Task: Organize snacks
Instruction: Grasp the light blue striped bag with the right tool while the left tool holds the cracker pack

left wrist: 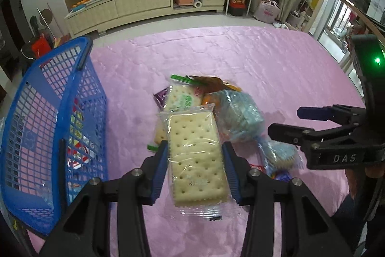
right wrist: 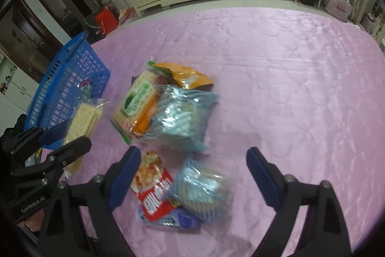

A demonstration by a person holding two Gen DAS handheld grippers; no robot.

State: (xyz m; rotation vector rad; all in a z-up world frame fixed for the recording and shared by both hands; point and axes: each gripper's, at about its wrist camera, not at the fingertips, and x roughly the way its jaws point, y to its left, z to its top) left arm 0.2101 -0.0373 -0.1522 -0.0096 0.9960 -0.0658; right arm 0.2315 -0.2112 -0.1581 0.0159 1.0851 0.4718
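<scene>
My left gripper [left wrist: 195, 148] is shut on a clear-wrapped pack of square crackers [left wrist: 197, 160] and holds it above the pink cloth; the same pack shows in the right wrist view [right wrist: 83, 118]. The blue mesh basket [left wrist: 36, 136] stands to its left with a few snack packets inside. My right gripper [right wrist: 193, 155] is open and empty over a round blue-wrapped snack [right wrist: 202, 189] and a red packet [right wrist: 154, 192]. A pile of snacks lies ahead: a green-label cracker pack [right wrist: 134, 100], an orange bag [right wrist: 190, 77] and a blue bag [right wrist: 180, 117].
The pink quilted cloth [right wrist: 288, 88] covers the table. The basket also shows in the right wrist view [right wrist: 69, 86]. A long cream cabinet [left wrist: 144, 1] and shelves stand across the floor behind the table.
</scene>
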